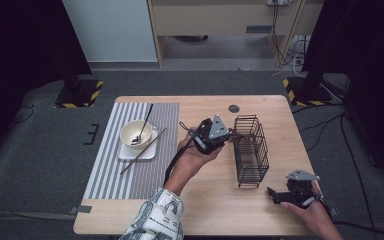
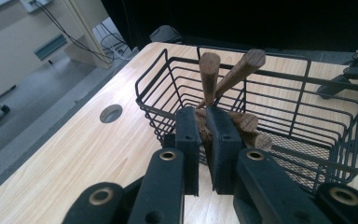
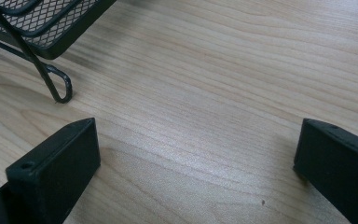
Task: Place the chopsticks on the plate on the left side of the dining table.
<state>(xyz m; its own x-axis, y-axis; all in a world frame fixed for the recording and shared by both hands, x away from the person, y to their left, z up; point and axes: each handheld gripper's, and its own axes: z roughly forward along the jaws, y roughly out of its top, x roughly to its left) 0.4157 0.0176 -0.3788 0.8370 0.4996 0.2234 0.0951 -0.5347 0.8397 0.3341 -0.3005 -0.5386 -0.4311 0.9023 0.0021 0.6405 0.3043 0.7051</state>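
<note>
Cup (image 1: 134, 134) on mat (image 1: 110, 165), left of basket (image 1: 251, 150).

Grey carpet floor (image 1: 40, 165), pale wall (image 1: 110, 30), wooden cabinet (image 1: 215, 20).

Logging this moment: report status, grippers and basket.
Left gripper shut on wooden sticks at wire basket rim. Right gripper open, idle on table. Nothing in the way.
</note>
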